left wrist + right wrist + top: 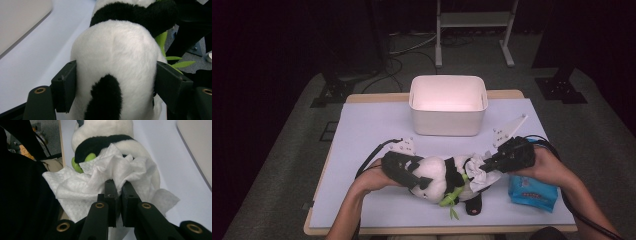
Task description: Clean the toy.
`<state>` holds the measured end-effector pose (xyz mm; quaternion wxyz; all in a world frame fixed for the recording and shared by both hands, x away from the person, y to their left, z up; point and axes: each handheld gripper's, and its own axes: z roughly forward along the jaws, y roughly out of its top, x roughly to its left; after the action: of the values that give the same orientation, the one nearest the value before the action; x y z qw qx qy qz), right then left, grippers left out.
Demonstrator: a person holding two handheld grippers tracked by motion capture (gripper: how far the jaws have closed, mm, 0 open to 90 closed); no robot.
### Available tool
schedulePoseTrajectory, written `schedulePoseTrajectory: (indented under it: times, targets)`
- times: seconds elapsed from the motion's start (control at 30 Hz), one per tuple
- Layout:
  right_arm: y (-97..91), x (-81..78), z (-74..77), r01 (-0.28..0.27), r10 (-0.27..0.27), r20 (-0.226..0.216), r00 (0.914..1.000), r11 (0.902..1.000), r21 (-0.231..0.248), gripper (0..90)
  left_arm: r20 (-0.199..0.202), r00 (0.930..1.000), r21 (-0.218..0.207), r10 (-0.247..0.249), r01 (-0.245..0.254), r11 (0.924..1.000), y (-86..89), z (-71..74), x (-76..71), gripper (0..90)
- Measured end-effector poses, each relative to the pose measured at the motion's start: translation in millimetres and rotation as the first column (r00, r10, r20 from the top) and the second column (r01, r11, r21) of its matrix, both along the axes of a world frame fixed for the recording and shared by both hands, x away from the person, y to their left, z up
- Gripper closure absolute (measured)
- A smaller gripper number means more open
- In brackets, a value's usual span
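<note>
A black-and-white panda plush point(439, 176) lies on the pale table cover point(367, 130) near the front edge, with a green bamboo sprig point(452, 199) at its belly. My left gripper point(414, 177) clamps the plush's white head point(117, 55) from both sides, its pads pressed into the fur. From the right, my right gripper point(484, 164) is shut on a crumpled white wipe point(100, 177). That wipe point(482, 176) rests against the panda's body point(105, 130) beside its black arm.
A white rectangular bin point(447, 122) stands at the back middle of the table, with nothing in view inside it. A blue pack of wipes point(532, 192) lies at the front right, under my right forearm. Cables trail from both grippers.
</note>
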<state>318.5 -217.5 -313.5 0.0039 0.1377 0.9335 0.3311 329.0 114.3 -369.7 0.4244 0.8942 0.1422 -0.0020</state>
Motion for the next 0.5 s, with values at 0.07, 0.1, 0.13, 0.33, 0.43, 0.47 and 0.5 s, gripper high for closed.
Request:
schedulePoseTrajectory:
  times: [0.07, 0.1, 0.13, 0.33, 0.43, 0.47, 0.5]
  targets:
    - [-3.1, -1.2, -2.6, 0.004, -0.004, 0.0, 1.0, 0.9999, 0.01, 84.0, -0.006, 1.0, 0.007, 0.0, 0.0, 1.0, -1.3, 1.5, 0.8, 23.2]
    - [-3.8, -1.5, -3.9, 0.003, -0.003, -0.001, 1.0, 0.9999, 0.013, 84.0, -0.009, 1.0, 0.017, 0.0, 0.0, 0.9998, -2.0, 2.9, 1.4, 22.1]
    - [-3.7, -1.7, -5.2, 0.001, -0.001, 0.001, 1.0, 0.9998, 0.018, 84.0, -0.009, 1.0, 0.017, 0.0, 0.0, 0.9998, -2.0, 2.9, 1.4, 20.7]
    - [-1.4, -2.4, -7.0, 0.0, 0.0, -0.003, 1.0, 0.9998, 0.022, 84.1, -0.042, 0.9991, 0.06, 0.007, -0.005, 0.9982, -7.0, 8.5, 5.6, 15.4]
    - [-0.9, -3.2, -8.4, -0.005, 0.005, 0.002, 1.0, 0.9997, 0.022, 84.1, -0.057, 0.9984, 0.089, 0.0, 0.005, 0.996, -12.0, 11.2, 8.9, 12.5]
    - [-1.0, -3.5, -8.6, -0.005, 0.005, 0.003, 1.0, 0.9997, 0.022, 84.2, -0.062, 0.9981, 0.087, 0.003, 0.002, 0.9962, -13.6, 11.4, 9.2, 11.8]
    - [-1.3, -3.0, -9.3, -0.013, 0.012, 0.009, 0.9999, 0.9996, 0.024, 84.2, -0.064, 0.998, 0.092, 0.0, 0.006, 0.9958, -14.7, 11.7, 9.8, 11.2]
